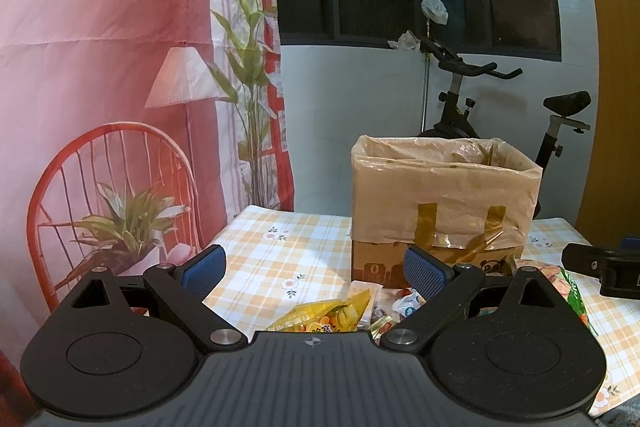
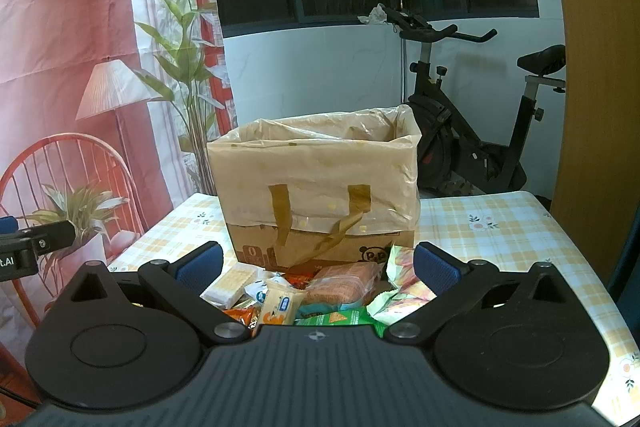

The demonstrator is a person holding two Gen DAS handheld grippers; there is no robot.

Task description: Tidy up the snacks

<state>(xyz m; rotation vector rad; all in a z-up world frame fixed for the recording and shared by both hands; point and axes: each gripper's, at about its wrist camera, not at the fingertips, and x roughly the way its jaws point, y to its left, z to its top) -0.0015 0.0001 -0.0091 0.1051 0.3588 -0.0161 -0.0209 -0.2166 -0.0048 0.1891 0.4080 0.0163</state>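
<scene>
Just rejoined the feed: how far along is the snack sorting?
Nothing looks done. The lined cardboard box stands open, contents hidden. Both the left gripper and the right gripper are open and empty. Still left: the snack pile on the table before the box.

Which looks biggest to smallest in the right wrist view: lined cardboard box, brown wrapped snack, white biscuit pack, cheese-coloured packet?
1. lined cardboard box
2. brown wrapped snack
3. white biscuit pack and cheese-coloured packet: look alike, and the gripper body partly hides the packet, so no ranking.
</scene>
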